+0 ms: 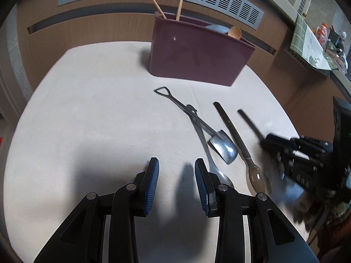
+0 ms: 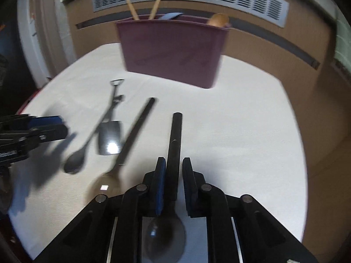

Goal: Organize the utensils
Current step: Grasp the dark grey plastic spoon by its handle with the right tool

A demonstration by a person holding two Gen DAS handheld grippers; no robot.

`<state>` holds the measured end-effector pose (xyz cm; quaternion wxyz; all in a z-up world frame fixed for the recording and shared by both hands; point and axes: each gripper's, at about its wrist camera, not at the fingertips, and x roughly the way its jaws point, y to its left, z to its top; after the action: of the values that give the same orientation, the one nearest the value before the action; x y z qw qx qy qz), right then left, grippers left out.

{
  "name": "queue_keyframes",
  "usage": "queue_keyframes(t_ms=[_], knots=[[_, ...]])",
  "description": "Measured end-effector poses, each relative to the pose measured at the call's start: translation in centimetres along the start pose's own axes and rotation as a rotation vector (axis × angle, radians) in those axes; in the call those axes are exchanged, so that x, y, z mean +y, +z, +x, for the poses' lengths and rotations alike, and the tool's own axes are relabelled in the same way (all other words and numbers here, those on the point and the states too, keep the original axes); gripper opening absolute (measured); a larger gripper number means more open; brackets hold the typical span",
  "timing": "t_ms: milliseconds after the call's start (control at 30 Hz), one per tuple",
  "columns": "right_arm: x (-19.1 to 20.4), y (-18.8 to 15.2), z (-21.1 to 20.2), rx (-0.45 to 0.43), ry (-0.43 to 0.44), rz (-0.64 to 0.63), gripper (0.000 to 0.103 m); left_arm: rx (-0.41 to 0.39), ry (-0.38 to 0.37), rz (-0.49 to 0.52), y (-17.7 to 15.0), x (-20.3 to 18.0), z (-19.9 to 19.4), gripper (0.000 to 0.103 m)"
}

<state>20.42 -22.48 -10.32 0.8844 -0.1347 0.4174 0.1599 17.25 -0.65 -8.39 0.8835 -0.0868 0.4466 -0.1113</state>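
Nearest us, our right gripper (image 2: pixel 173 175) has its fingers narrowed about the handle of a black spoon (image 2: pixel 174 144), though we cannot tell whether the pads touch it; its bowl lies under the gripper, handle pointing away. Our left gripper (image 1: pixel 176 179) holds its fingers wide above the bare worktop (image 1: pixel 87 120), a steel spoon (image 1: pixel 206 144) just right of them. Beyond lie a shovel-shaped spoon (image 1: pixel 197 122) and a dark-handled spoon (image 1: pixel 237 140). Farthest stands the maroon holder (image 1: pixel 197 54) with chopsticks (image 1: pixel 180 3).
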Motion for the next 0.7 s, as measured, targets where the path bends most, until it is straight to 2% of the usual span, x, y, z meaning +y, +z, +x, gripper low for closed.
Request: queue_keyframes(t_ms=[67,200,367,500,700], knots=[[-1.4,-0.2,0.1,0.005,-0.024,0.040,0.013,0.008,-0.004,0.005,0.0,-0.3,0.1,0.035],[-4.0,-0.8,-0.3,0.009,0.022,0.149,0.013,0.015,-0.038,0.032,0.0,-1.4,0.2,0.035],[-4.7,-1.4,-1.0,-0.016,0.089,0.217,0.018,0.025,-0.073,0.107,-0.3,-3.6,0.3,0.035],[-2.7,-1.1,-2.5,-0.064,0.205,0.178,0.020,0.019,-0.041,0.117,-0.3,-3.7,0.3,0.035],[0.8,0.4,-1.4,-0.043,0.242,0.103,0.020,0.007,0.025,0.060,-0.2,-2.0,0.1,0.035]])
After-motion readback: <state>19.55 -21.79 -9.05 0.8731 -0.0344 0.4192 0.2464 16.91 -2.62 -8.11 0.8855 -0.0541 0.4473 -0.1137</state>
